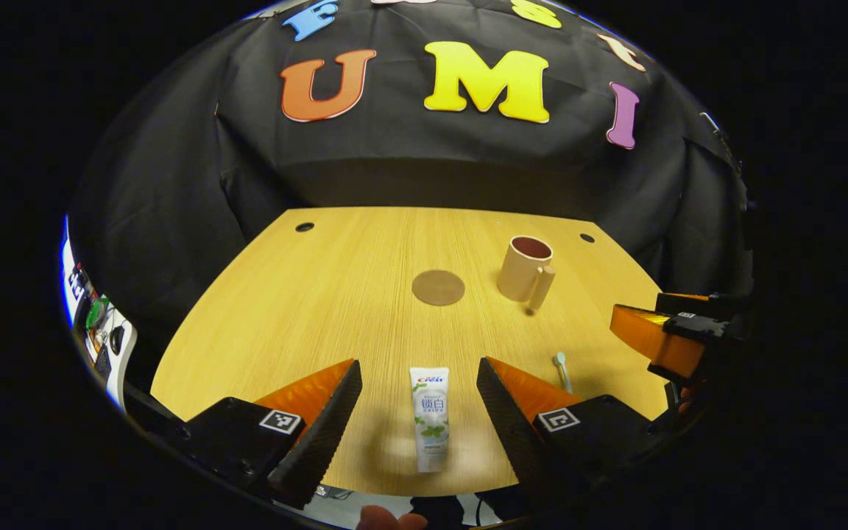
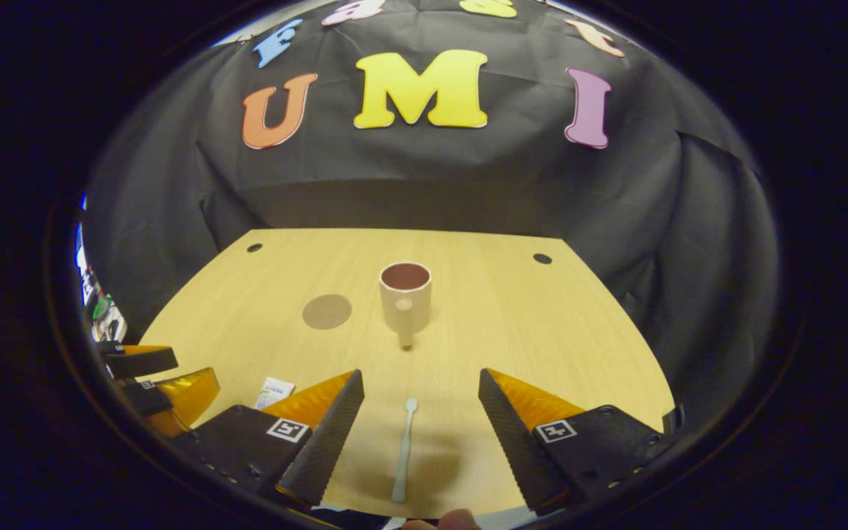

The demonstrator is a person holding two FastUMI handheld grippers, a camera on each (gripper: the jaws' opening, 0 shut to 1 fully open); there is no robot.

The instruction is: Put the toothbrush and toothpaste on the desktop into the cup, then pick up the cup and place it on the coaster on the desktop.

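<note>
A white toothpaste tube (image 1: 430, 419) lies flat near the desk's front edge, between the fingers of my open left gripper (image 1: 419, 375), untouched. A pale toothbrush (image 2: 403, 449) lies lengthwise between the fingers of my open right gripper (image 2: 420, 383); its head (image 1: 560, 362) peeks out beside the left gripper's right finger. The beige cup (image 1: 525, 269) (image 2: 405, 298) stands upright farther back, handle toward me. A round brown coaster (image 1: 438, 287) (image 2: 327, 311) lies flat to the cup's left. The right gripper (image 1: 659, 335) shows at the right of the left gripper view, the left gripper (image 2: 166, 386) at the lower left of the right gripper view.
The wooden desk (image 1: 336, 309) (image 2: 542, 331) has small dark holes near its back corners (image 1: 305, 227) (image 2: 542, 258). Black cloth hangs behind it. Some equipment (image 1: 96, 327) stands off the desk's left side. A fingertip (image 1: 387, 519) shows at the bottom edge.
</note>
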